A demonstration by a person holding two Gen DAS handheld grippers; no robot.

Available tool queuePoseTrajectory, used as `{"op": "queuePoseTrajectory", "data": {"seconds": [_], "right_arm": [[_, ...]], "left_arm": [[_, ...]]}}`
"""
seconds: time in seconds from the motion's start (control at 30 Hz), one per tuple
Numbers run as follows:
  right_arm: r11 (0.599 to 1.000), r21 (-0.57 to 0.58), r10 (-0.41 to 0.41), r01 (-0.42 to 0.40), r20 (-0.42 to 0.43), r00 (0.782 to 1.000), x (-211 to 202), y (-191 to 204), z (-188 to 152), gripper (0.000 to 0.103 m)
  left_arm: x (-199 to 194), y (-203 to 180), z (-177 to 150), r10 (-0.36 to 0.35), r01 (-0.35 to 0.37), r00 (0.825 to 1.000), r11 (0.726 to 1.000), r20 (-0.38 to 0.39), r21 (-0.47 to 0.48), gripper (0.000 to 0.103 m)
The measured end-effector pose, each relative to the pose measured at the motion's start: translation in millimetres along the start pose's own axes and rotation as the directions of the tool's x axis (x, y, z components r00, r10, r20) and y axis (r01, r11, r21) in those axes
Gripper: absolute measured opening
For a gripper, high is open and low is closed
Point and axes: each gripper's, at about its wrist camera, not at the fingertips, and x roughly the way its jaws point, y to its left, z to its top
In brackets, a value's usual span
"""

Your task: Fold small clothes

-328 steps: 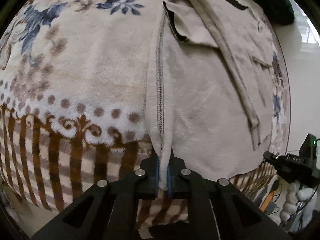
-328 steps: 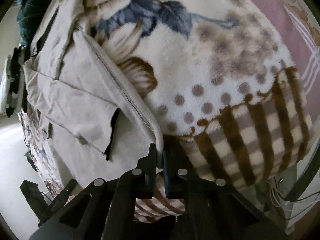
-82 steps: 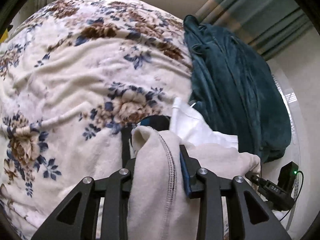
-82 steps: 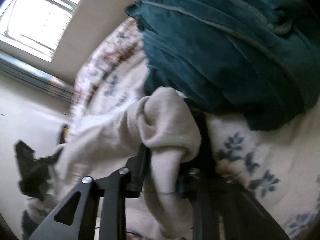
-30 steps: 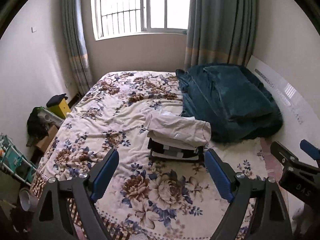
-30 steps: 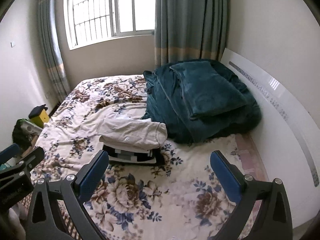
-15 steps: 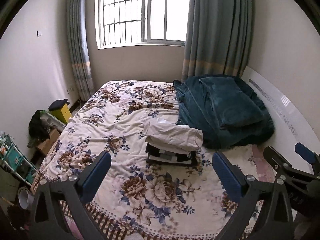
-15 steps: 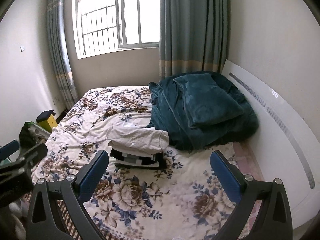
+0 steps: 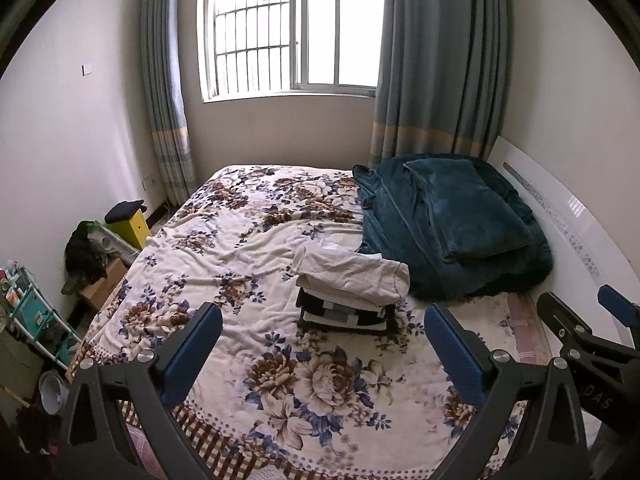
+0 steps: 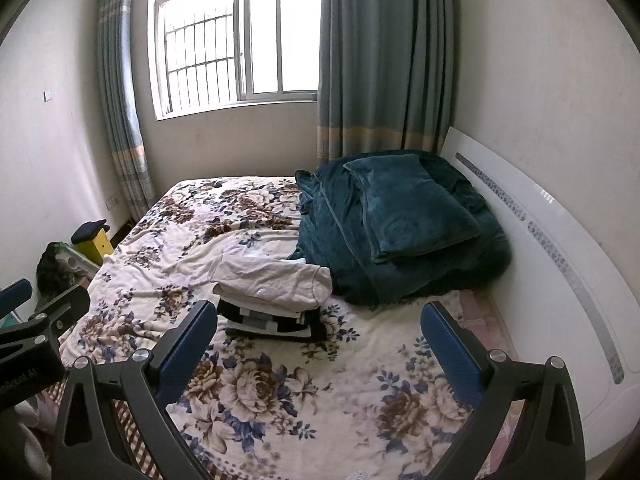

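A stack of folded clothes [image 9: 348,312] lies in the middle of the bed, with a folded beige garment [image 9: 354,276] on top and dark and white pieces under it. The stack also shows in the right wrist view [image 10: 272,316], the beige garment [image 10: 276,278] on top. My left gripper [image 9: 322,354] is open wide and empty, held well back from the stack near the foot of the bed. My right gripper [image 10: 320,348] is open wide and empty, also far back. Each gripper shows at the edge of the other's view.
The bed has a floral blanket [image 9: 256,240]. A heap of teal bedding [image 9: 448,228] lies right of the stack against the white headboard [image 9: 580,232]. A window [image 9: 296,28] with curtains is behind. A yellow box [image 9: 134,222], cardboard box and shelf stand on the floor at left.
Both grippers let go of the beige garment, which now lies on the stack. Both opened wide and drew back and up from the bed; over the last second they kept rising slightly.
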Motion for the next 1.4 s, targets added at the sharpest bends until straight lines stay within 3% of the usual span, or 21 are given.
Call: {"op": "queuePoseTrajectory", "data": {"seconds": [1.4], "right_arm": [[1.000, -0.019, 0.008, -0.008, 0.002, 1.000, -11.5, -8.3, 2.0, 0.103]], "left_arm": [[-13.0, -8.6, -4.0, 0.016, -0.016, 1.000, 1.000, 0.004, -0.011, 0.103]]}}
